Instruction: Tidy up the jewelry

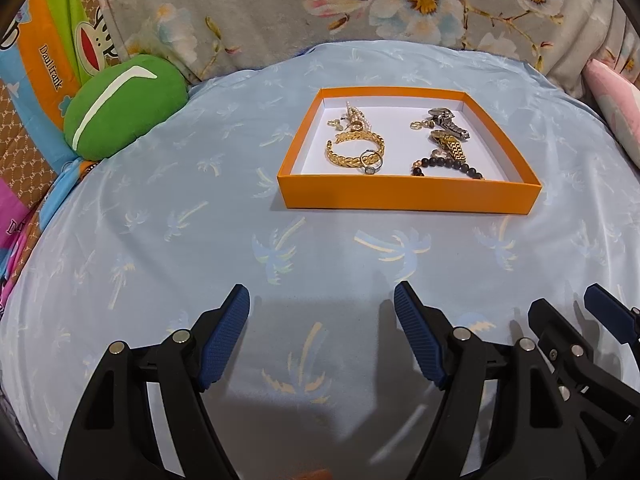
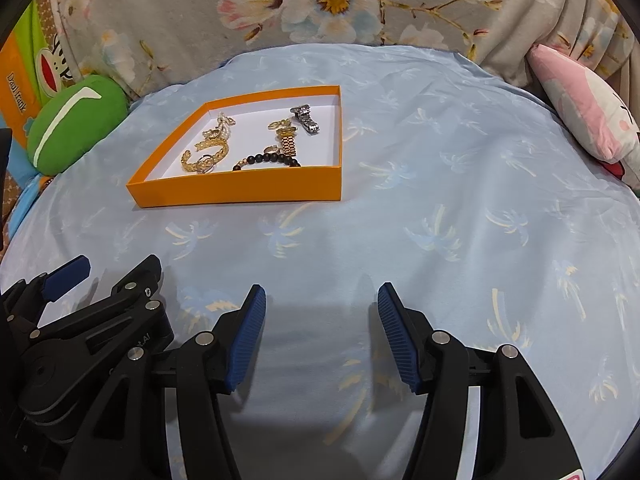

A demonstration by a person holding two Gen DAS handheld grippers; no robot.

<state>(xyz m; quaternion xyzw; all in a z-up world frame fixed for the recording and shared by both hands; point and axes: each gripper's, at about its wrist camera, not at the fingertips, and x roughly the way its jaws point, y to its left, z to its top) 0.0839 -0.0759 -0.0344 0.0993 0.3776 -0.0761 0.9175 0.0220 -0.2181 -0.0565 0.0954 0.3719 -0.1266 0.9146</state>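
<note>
Orange: shallow orange cardboard tray with white floor [image 1: 408, 196], the landmark; it sits on the pale blue palm-print bedsheet [image 1: 200, 240], all jewelry inside it.
Left gripper [image 1: 322, 320]: blue ribbed pads spread wide, nothing between them; hovers over bare sheet on the near side of the tray, well apart from it.
Right gripper [image 2: 320, 316]: pads also spread, empty; just beside the left one, likewise on the near side of the tray.
Tray, left half: gold braided cuff bracelet [image 1: 354, 150] with a thin gold ring [image 1: 372, 158] leaning on it; behind these a small tangle of pearl-and-gold earrings [image 1: 354, 118].
Tray, right half: silver metal-link watch [image 1: 450, 122] at the far end, gold-link watch [image 1: 448, 144] in the middle, black bead bracelet [image 1: 448, 166] along the near wall.
Look: pieces are grouped gold left, watches and beads right; ring and cuff overlap, earrings not separable by eye.
Step (judged): nothing lies outside the tray, so sorting looks finished or nearly so; grippers appear parked.
Doing it well: if tidying further, approach from above the near wall, pinch the ring alone at its band, avoid dragging the cuff.
Risk: small ring may slip from ribbed pads; tray is light and may slide on the sheet.
Surroundings: green plush cushion [image 1: 124, 108] left of the tray, floral grey blanket [image 1: 280, 8] behind it.
</note>
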